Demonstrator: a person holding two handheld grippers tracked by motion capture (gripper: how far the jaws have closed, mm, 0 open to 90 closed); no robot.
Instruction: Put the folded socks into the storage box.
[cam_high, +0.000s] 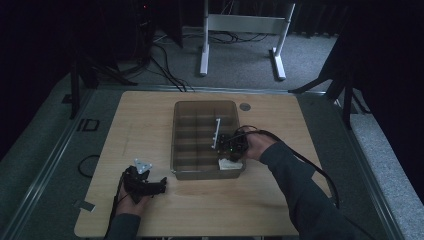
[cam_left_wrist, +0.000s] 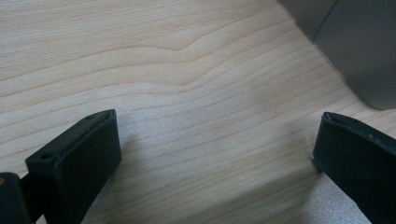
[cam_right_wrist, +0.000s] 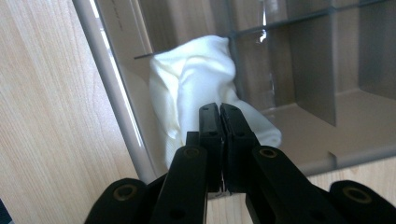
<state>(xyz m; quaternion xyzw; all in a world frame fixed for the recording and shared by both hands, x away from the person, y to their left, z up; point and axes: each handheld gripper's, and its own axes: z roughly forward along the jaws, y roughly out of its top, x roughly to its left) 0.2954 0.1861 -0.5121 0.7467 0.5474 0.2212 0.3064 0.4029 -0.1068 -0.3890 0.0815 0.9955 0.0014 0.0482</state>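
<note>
Tabletop (cam_left_wrist: 187, 70) grain between left claw (cam_left_wrist: 215, 158)

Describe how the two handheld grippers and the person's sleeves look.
The left gripper is black, topped by a grey three-cornered plate, with broad, flat-faced black jaws. The right gripper is black too, its narrow jaws carried on linkage arms with brass-coloured pivot pins; a green light glows on its body. A black cable trails from it. Both sleeves are dark grey.

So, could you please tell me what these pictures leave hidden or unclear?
- Right gripper view: whether the shut right gripper pinches the white cloth; the jaws hide the contact.
- High view: the organizer tray compartments are too dim to read.
- Left gripper view: the tray's grey corner is cut off.
</note>
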